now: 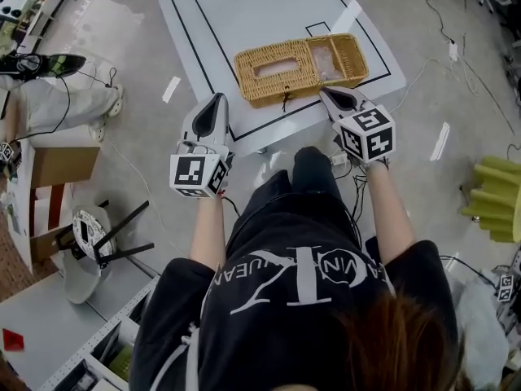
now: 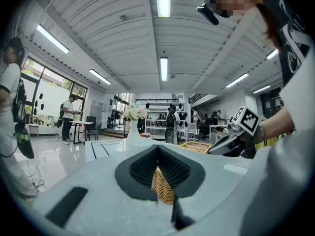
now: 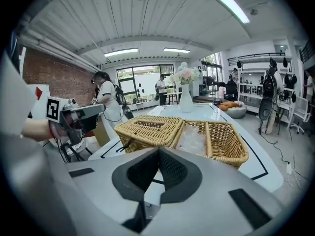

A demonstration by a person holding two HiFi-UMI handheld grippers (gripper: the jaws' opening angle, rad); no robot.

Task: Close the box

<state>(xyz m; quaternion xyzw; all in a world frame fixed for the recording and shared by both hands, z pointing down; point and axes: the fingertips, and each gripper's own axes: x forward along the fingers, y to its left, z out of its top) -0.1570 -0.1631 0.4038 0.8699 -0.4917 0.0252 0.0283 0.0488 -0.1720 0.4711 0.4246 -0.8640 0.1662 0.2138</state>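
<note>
A wicker box [image 1: 299,66] lies on the white table [image 1: 244,23] near its front edge. Its flat lid [image 1: 275,68], with a slot in it, covers the left part. The right part [image 1: 340,54] stands uncovered, with clear plastic inside. My left gripper [image 1: 218,98] hovers at the table's front edge, left of the box, shut and empty. My right gripper [image 1: 324,91] sits just in front of the box's right half, also shut and empty. The right gripper view shows the box [image 3: 183,133] close ahead of the gripper [image 3: 158,151]. In the left gripper view, wicker [image 2: 163,187] shows behind the gripper [image 2: 158,149].
A white vase [image 3: 186,100] with flowers stands at the table's far end. A black line [image 1: 189,35] is marked on the table. A seated person [image 1: 57,96], a cardboard box [image 1: 59,166] and a stool [image 1: 88,243] are at the left; cables lie on the floor at the right.
</note>
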